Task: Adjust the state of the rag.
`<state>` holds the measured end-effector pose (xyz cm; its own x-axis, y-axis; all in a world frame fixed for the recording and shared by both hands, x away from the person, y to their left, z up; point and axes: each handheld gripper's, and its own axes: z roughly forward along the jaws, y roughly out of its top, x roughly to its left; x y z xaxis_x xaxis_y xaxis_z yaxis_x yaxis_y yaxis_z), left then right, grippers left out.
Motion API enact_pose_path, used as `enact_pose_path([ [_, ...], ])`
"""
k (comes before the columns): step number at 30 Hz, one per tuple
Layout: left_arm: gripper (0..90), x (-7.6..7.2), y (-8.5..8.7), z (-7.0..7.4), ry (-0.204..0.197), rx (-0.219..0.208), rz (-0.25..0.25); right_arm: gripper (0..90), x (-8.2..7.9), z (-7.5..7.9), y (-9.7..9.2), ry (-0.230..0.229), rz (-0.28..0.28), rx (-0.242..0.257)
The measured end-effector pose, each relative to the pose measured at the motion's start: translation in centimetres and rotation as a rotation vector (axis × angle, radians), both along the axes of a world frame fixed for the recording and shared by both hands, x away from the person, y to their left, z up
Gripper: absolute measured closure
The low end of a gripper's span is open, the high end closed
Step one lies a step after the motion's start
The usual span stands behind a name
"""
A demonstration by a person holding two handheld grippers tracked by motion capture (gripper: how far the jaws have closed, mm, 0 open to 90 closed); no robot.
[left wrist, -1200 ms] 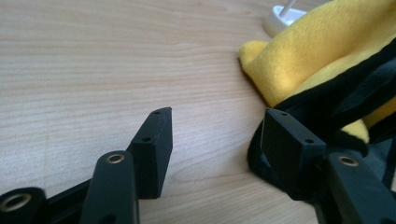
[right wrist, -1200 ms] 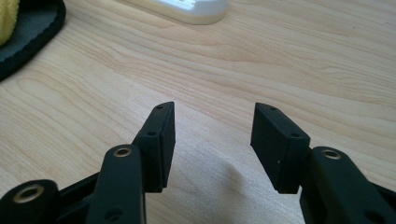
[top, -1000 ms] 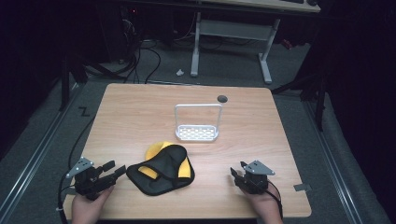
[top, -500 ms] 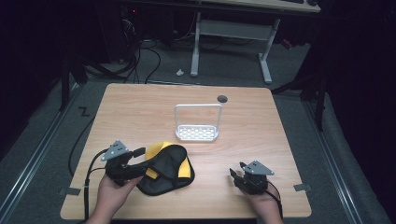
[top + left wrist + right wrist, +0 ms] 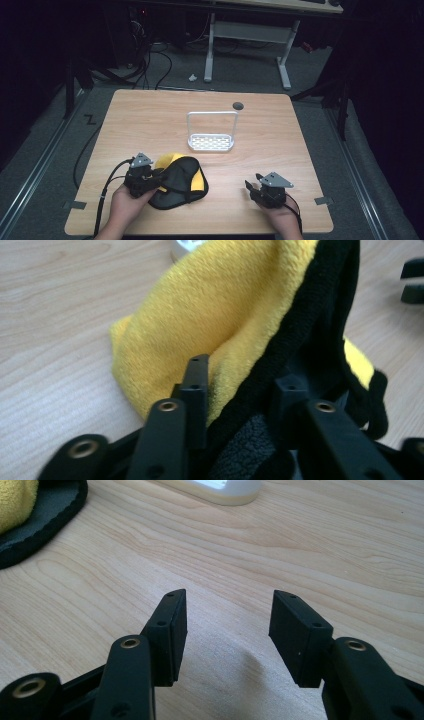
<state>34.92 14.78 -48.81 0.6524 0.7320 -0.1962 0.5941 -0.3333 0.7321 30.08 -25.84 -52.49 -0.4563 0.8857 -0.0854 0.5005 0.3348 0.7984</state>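
Two grippers worked the tabletop's near edge — the left gripper (image 5: 150, 178), jaws straddling but not yet clamping the black-and-yellow cloth (image 5: 181, 181), seemingly poised to pinch; the right gripper (image 5: 256, 188) waited, jaws released, near the right corner.

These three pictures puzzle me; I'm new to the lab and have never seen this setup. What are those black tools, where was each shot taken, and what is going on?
A person sits at a wooden table, a handheld two-jaw gripper in each hand. The high view looks down from above; each gripper also carries its own camera looking along its jaws. The left gripper has its jaws around the edge of a yellow and black cloth, though a firm clamp isn't certain. The right gripper is open over bare wood. A small white rack stands mid-table.
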Motion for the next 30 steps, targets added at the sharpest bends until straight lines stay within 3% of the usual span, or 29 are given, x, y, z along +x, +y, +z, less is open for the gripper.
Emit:
enact_pose_path([
  [5,79.2,-1.0,-1.1,-0.4,-0.006,-0.001,-0.033,50.1,0.0,0.0,0.2,0.001,0.008,-0.003],
  [9,80.2,-1.8,-2.6,-0.5,-0.002,-0.034,-0.072,50.5,-0.1,0.0,0.3,-0.003,0.009,-0.003],
  [17,80.6,-3.5,-7.1,-1.0,0.013,-0.105,-0.155,51.2,-0.3,0.3,0.5,-0.008,0.010,0.007],
  [22,79.8,-3.9,-8.5,-1.1,0.014,-0.130,-0.166,53.4,-0.7,0.7,0.7,-0.005,0.030,0.033],
  [24,75.5,-3.9,-8.4,-1.0,0.018,-0.139,-0.177,56.7,-1.1,0.9,1.0,-0.005,0.046,0.041],
  [26,64.8,-3.8,-8.2,-0.7,0.023,-0.142,-0.187,58.5,-1.5,1.1,1.6,0.001,0.071,0.046],
  [30,51.9,-4.0,-7.8,0.6,-0.040,-0.121,-0.182,69.7,-2.2,1.1,3.0,0.019,0.121,0.016],
])
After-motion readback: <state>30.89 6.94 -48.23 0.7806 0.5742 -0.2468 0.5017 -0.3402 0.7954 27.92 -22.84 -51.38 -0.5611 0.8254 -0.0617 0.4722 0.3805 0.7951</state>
